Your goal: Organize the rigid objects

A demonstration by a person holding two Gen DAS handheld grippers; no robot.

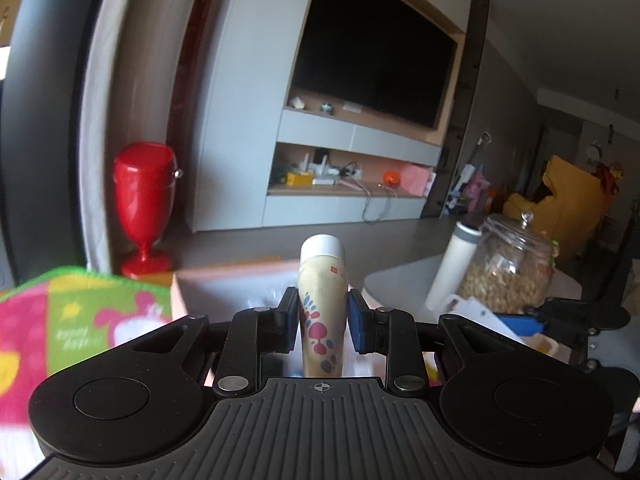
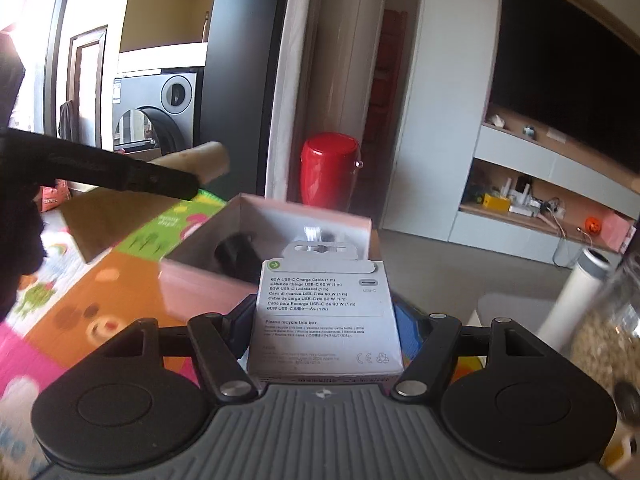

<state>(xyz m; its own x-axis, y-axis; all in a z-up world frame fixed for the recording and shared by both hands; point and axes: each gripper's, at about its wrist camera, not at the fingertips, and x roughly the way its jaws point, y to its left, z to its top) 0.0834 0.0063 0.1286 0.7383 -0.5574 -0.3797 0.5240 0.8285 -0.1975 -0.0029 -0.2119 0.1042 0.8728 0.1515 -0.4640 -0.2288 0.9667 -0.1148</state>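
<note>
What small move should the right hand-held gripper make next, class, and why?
Probably ease forward and lower over the open pink box. The right hand-held gripper is shut on the white cable carton, the box lies just ahead with room inside, and the left hand-held gripper holds the tube off to the side.

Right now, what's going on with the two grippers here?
A person is tidying with a gripper in each hand. The left gripper is shut on a cream tube with coloured spots, white cap pointing away. The right gripper is shut on a white USB-C cable box, held near an open pink box with dark items already inside. Neither item has been set down yet.
</note>
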